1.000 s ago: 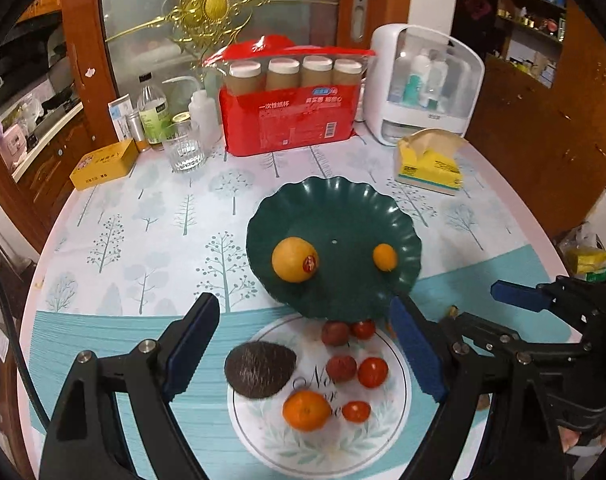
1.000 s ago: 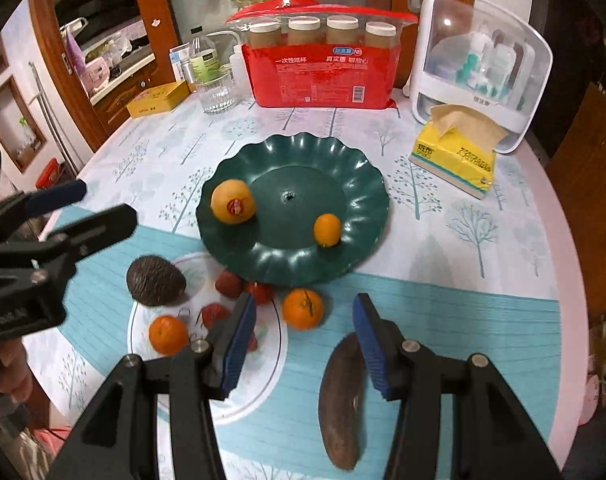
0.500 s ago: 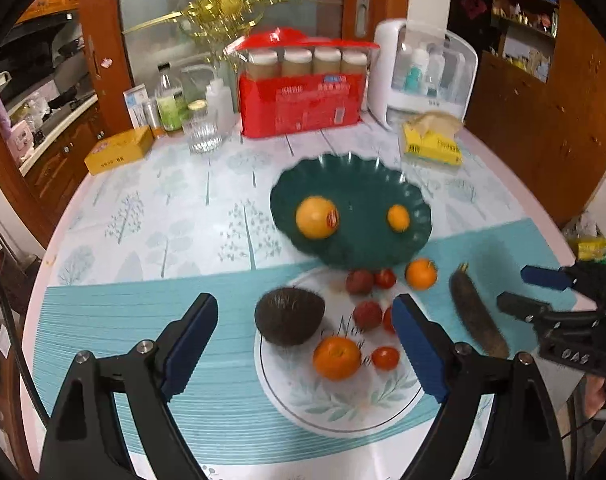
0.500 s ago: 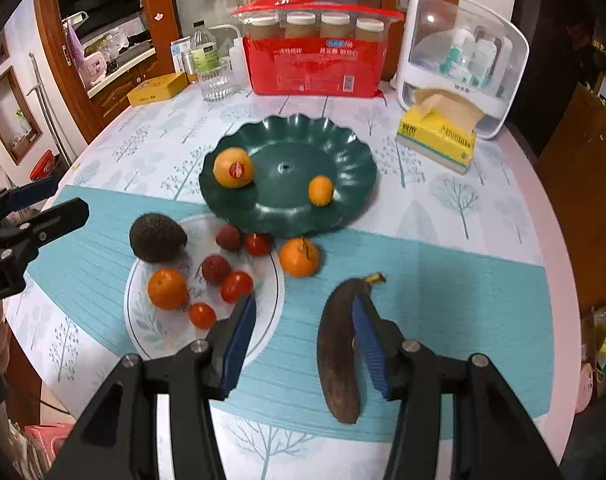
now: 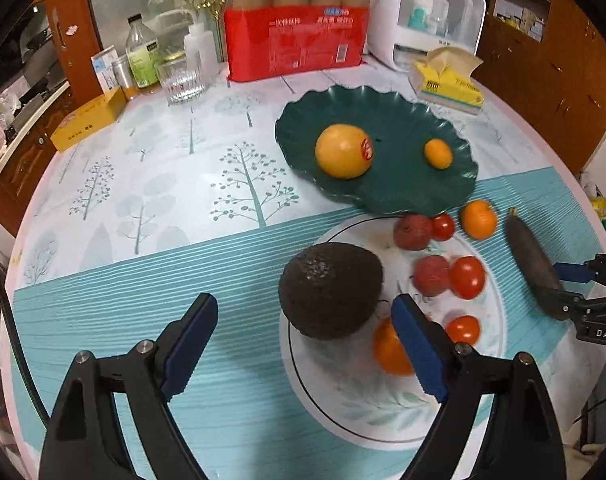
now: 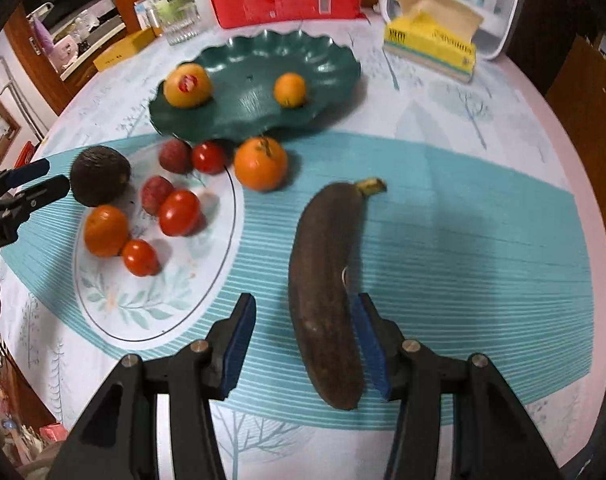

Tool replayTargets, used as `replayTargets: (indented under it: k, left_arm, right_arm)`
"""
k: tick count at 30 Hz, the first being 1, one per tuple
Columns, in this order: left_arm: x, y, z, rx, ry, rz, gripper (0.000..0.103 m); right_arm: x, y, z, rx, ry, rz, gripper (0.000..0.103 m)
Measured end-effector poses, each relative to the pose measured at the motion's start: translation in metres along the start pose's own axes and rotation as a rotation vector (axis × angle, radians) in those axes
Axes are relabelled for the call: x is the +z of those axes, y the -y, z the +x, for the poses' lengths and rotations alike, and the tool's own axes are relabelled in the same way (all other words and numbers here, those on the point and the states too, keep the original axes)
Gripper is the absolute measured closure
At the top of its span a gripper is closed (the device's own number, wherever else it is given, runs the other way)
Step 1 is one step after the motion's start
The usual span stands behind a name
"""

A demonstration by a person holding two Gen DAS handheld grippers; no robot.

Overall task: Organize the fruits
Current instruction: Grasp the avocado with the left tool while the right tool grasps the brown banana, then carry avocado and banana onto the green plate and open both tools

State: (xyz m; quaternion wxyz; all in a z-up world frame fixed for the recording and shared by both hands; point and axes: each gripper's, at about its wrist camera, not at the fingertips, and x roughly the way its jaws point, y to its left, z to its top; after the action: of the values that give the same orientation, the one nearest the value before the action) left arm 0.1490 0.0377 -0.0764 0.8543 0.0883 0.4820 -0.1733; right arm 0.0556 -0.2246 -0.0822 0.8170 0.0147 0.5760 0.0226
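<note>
My left gripper [image 5: 303, 344] is open and low over the white plate [image 5: 383, 412]. The dark avocado [image 5: 329, 290] lies just ahead between its fingers, untouched. On that plate are also tomatoes, red lychee-like fruits and an orange. My right gripper [image 6: 303, 344] is open and straddles the blackened banana [image 6: 327, 280] on the table. The banana lies close to the right pad, with a gap at the left pad. The green plate [image 5: 403, 184] holds a large yellow citrus [image 5: 343, 151] and a small orange [image 5: 438, 153]. Another orange [image 6: 261, 164] lies between the plates.
At the back of the round table stand a red pack of paper cups [image 5: 295, 40], a white storage box [image 5: 427, 12], a yellow tissue box [image 5: 449, 84], a glass [image 5: 181, 80], bottles and a yellow carton [image 5: 87, 122]. A hand shows at the left edge of the right wrist view.
Both grippers have sunk toward the table. The left one has come down behind the avocado, and the right one now has the banana between its fingers. Neither opening has changed.
</note>
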Motion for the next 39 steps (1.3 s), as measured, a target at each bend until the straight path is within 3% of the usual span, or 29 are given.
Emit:
replayTargets:
  k: [9, 12, 15, 16, 20, 23, 26, 33, 39]
  left_arm:
    - [0.01, 0.002, 0.039, -0.075, -0.07, 0.07, 0.014]
    - [0.018, 0.009, 0.046, -0.052, -0.08, 0.104, 0.019]
    - [0.024, 0.013, 0.054, -0.086, -0.104, 0.105, 0.033]
    - [0.026, 0.013, 0.057, -0.1, -0.115, 0.102, 0.042]
    - [0.029, 0.017, 0.059, -0.098, -0.113, 0.106, 0.043]
    - [0.026, 0.017, 0.057, -0.087, -0.107, 0.093, 0.043]
    - [0.022, 0.017, 0.054, -0.076, -0.103, 0.07, 0.044]
    - [0.01, 0.011, 0.042, -0.051, -0.093, -0.034, 0.044]
    - [0.005, 0.017, 0.014, -0.033, -0.064, -0.061, 0.044]
  right_arm:
    - [0.0, -0.007, 0.021, -0.057, -0.021, -0.018, 0.051]
    - [0.0, -0.009, 0.022, -0.057, -0.007, -0.007, 0.045]
    - [0.001, -0.013, 0.023, -0.063, 0.0, -0.014, 0.044]
    - [0.002, -0.013, 0.024, -0.063, -0.001, -0.015, 0.044]
    - [0.005, -0.012, 0.025, -0.058, 0.0, -0.013, 0.044]
    - [0.004, -0.011, 0.024, -0.062, 0.012, -0.008, 0.049]
    - [0.005, -0.005, 0.022, -0.077, 0.023, 0.017, 0.069]
    - [-0.002, 0.008, 0.018, 0.016, 0.021, 0.06, 0.07]
    - [-0.011, 0.005, 0.002, 0.061, 0.052, 0.038, 0.07]
